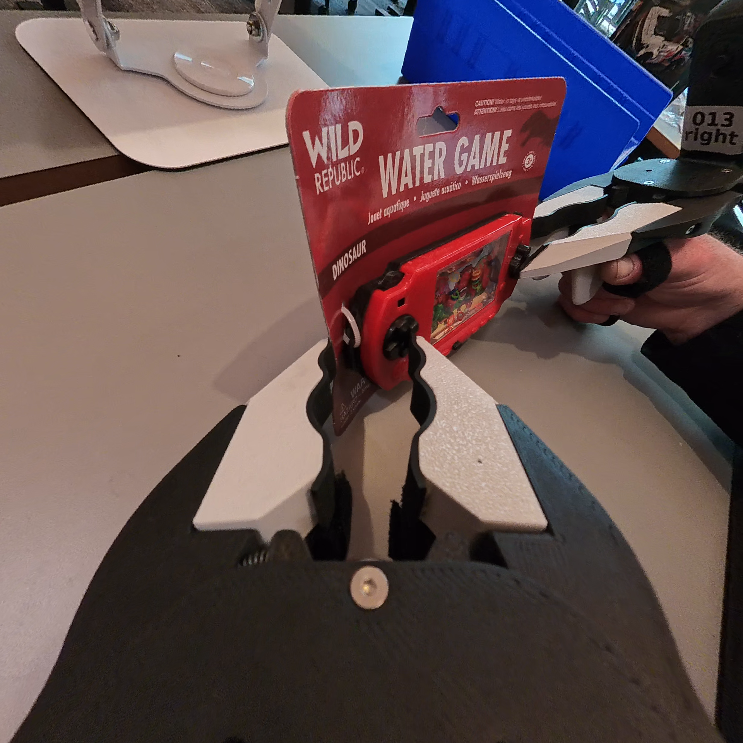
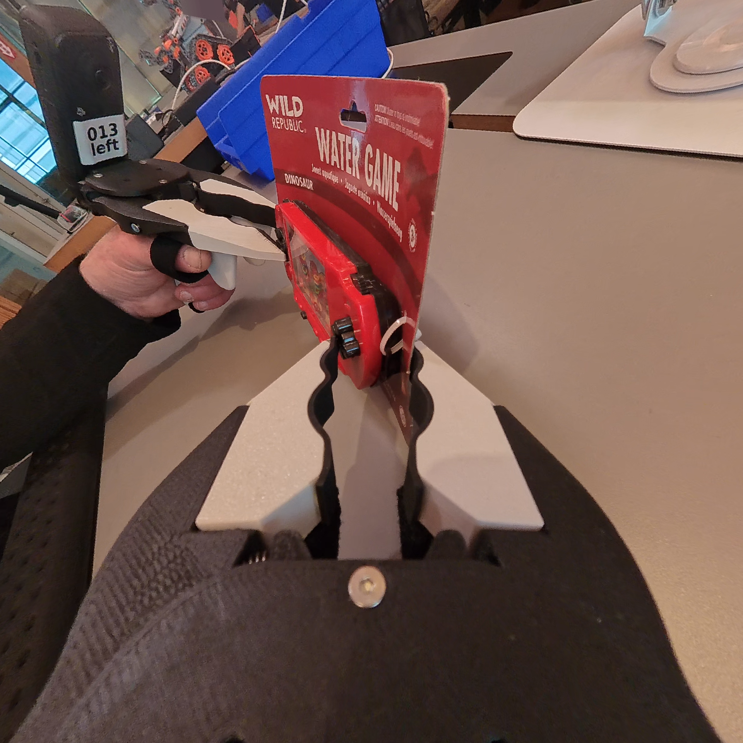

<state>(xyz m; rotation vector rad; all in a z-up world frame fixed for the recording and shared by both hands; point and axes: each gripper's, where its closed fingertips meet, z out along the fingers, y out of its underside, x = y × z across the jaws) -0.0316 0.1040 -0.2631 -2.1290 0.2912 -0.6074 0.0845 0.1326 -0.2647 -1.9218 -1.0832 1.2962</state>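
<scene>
The carded toy (image 1: pixel 422 225) stands upright on the desk (image 1: pixel 140 321). In the left wrist view, the left gripper (image 1: pixel 372 349) clamps its lower corner at 6 o'clock, the right gripper (image 1: pixel 526 257) its 3 o'clock end. A bin (image 1: pixel 522 80) lies behind at 1 o'clock, a mat (image 1: pixel 140 120) at 10 o'clock.
</scene>
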